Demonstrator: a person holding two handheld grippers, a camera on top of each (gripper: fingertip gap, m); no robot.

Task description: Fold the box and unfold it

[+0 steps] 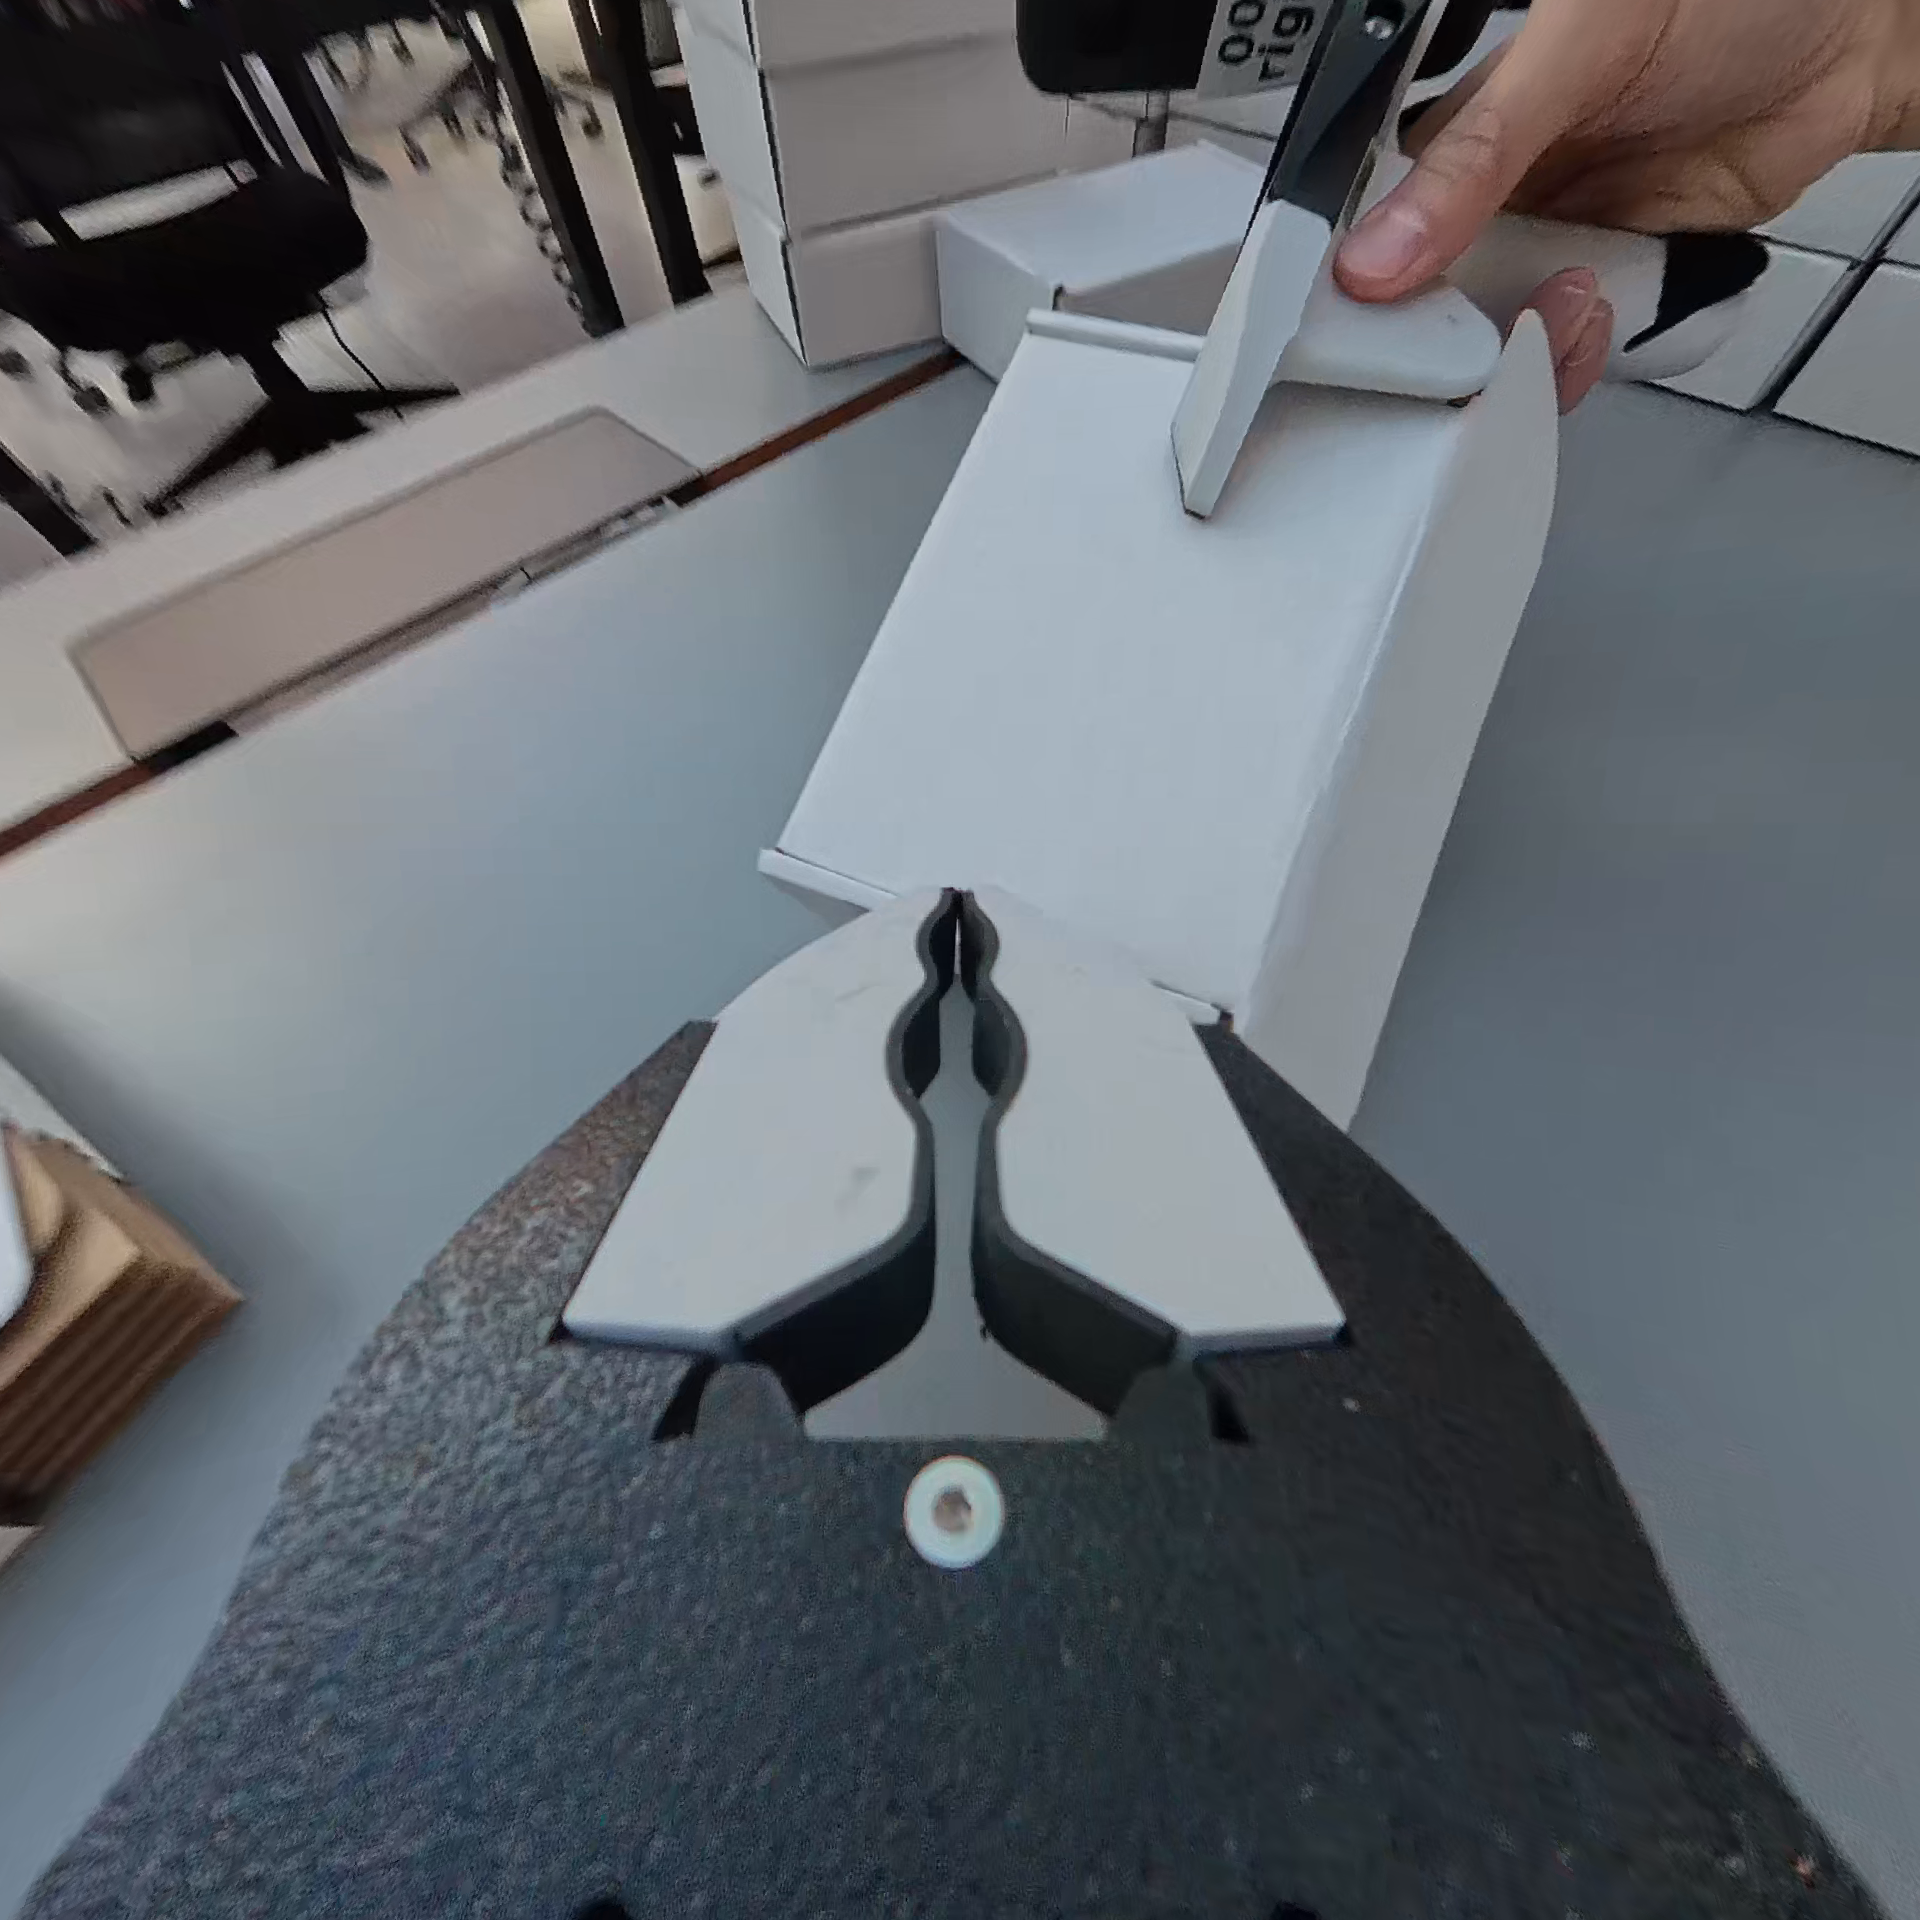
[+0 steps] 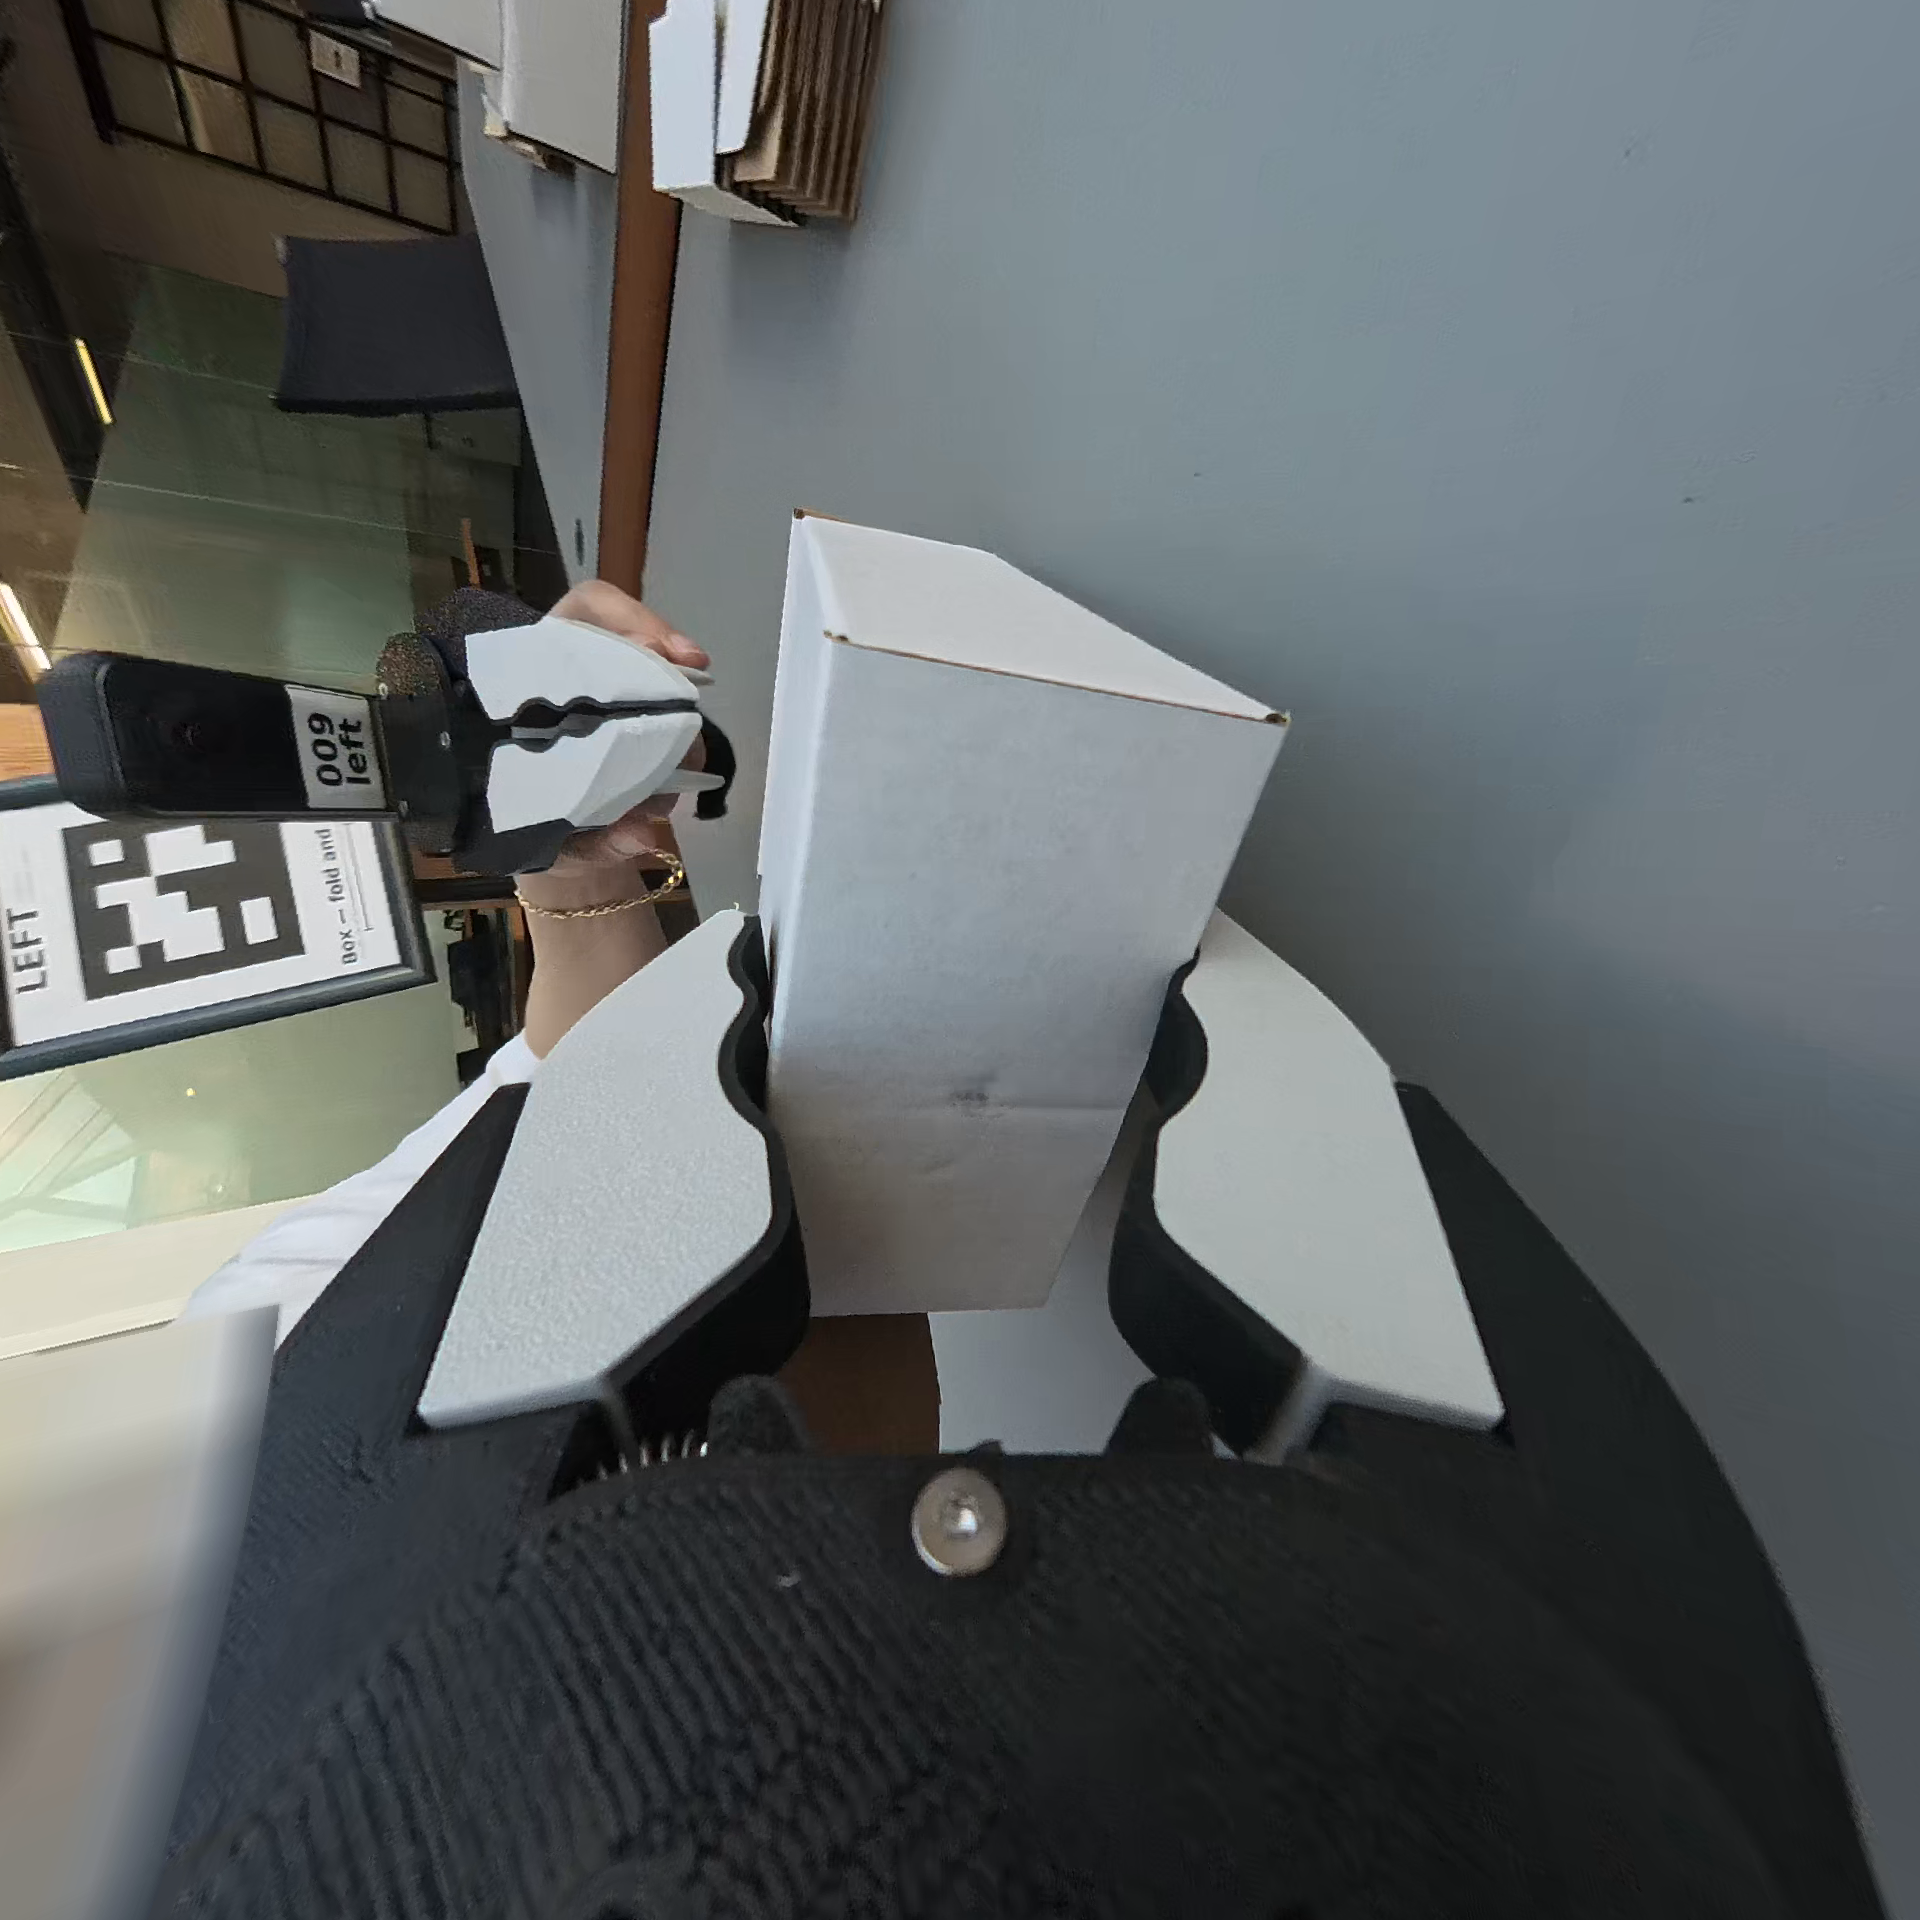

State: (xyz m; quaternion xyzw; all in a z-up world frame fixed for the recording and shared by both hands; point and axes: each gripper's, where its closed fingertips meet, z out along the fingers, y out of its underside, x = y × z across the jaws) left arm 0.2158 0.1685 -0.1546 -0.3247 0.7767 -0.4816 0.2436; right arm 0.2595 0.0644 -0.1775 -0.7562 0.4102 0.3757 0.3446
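Observation:
A white cardboard box (image 1: 1122,675) lies folded on the grey table (image 1: 416,1039), with one long side flap standing up along its right edge. My left gripper (image 1: 956,899) is shut, its tips right at the box's near end; nothing shows between them. In the right wrist view it (image 2: 701,743) sits just left of the box (image 2: 987,831). My right gripper (image 2: 971,925) has its fingers pressed on both sides of the box's far end. In the left wrist view it (image 1: 1330,405) is held by a hand (image 1: 1621,145).
Several folded white boxes (image 1: 831,208) stand along the table's far side, more at the right (image 1: 1818,343). A stack of flat cardboard (image 1: 94,1340) lies at the left, also in the right wrist view (image 2: 790,104). The brown table edge (image 1: 831,416) is behind.

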